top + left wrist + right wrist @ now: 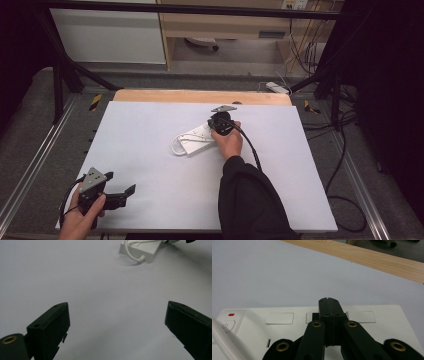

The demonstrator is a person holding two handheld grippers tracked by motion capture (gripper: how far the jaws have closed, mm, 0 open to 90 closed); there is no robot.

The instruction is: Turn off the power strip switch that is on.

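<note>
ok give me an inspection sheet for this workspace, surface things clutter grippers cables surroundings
Surface: white table top with a wooden strip along its far edge.
Job's things: white power strip near the centre, its white cord looped at one end; red mark and power button at one end of its top face.
Clutter: nothing seen.
Grippers: left gripper at the near left corner, jaws wide apart over bare table. Right gripper over the power strip, jaws closed together with nothing between them.
Cables: a black cable trails from the right gripper; loose black cables on the floor at the right.
Surroundings: metal frame, wooden shelving behind.
</note>
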